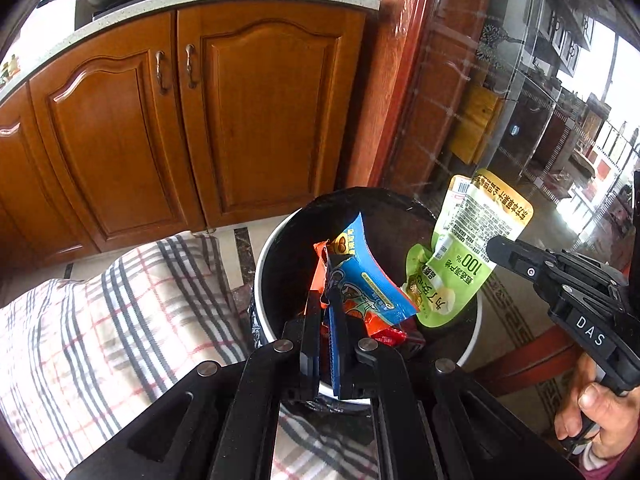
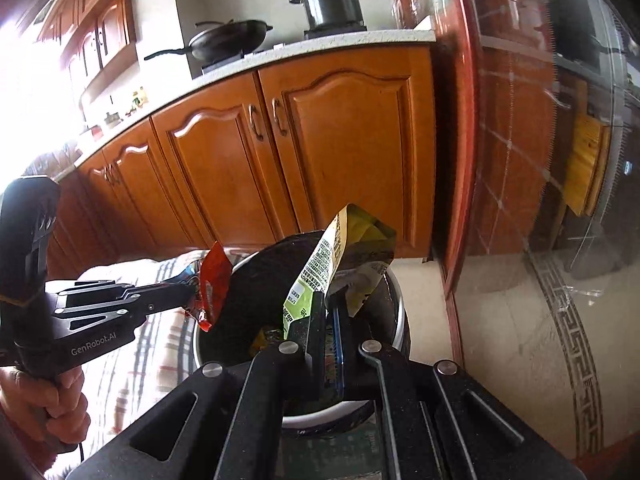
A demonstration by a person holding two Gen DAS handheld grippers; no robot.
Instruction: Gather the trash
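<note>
At the lower centre of the left wrist view, the left gripper is clenched on blue and orange wrappers over the open bin. To its right, the right gripper pinches a green pouch above the bin's rim.

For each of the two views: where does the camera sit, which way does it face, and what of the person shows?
Left wrist: on the left gripper, angled down at the bin; shows its fingers shut on blue and orange wrappers, plus the right hand.
Right wrist: on the right gripper, angled down at the bin; fingers shut on the green pouch, left hand visible.
Shared: bin, cabinets, plaid cloth, each other's gripper.
</note>
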